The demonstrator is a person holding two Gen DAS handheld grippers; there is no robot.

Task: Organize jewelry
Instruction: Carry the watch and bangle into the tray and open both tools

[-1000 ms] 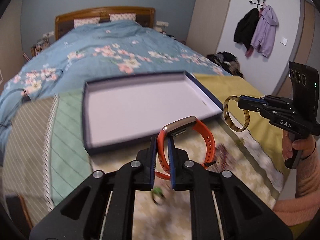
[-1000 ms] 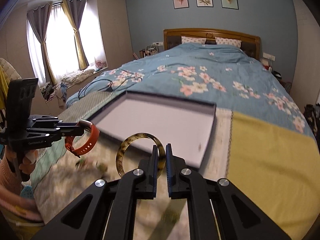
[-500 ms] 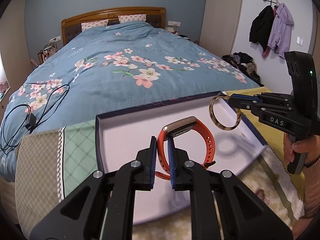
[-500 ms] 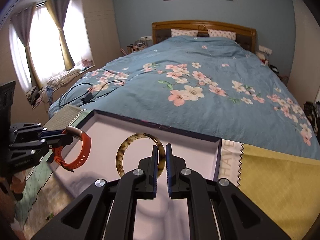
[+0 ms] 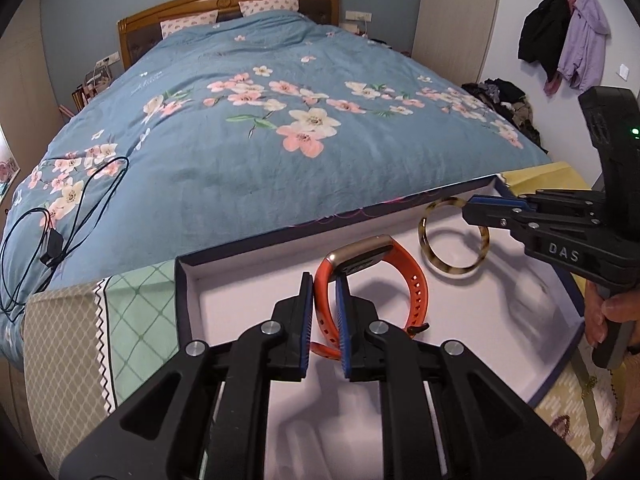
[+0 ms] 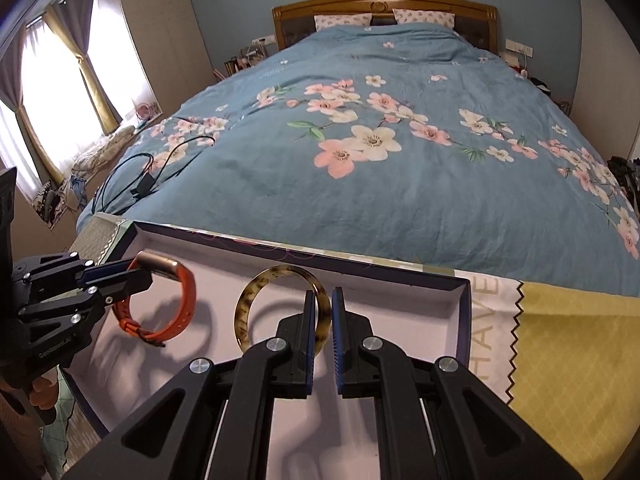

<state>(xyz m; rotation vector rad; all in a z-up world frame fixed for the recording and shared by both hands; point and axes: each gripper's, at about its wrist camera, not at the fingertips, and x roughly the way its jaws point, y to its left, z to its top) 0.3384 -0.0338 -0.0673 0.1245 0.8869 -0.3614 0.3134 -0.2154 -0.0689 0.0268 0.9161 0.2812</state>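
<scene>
My left gripper [image 5: 323,286] is shut on an orange watch band [image 5: 404,276] with a gold case and holds it upright just over the white floor of a dark-rimmed shallow box [image 5: 240,292]. My right gripper [image 6: 321,304] is shut on a tortoiseshell bangle [image 6: 250,300] and holds it over the box [image 6: 400,300], to the right of the watch. The bangle also shows in the left wrist view [image 5: 436,266], and the watch in the right wrist view [image 6: 182,296]. Both pieces cast shadows on the box floor.
The box lies on patchwork cloths at the foot of a bed with a blue flowered duvet [image 5: 280,120]. A black cable [image 5: 52,216] lies on the duvet at left. A yellow cloth [image 6: 572,352] lies right of the box. Coats hang on the right wall [image 5: 564,40].
Both grippers have moved forward and down over the box, carrying the watch and the bangle. The box now fills the near view; both pieces sit lower, close to its floor.
</scene>
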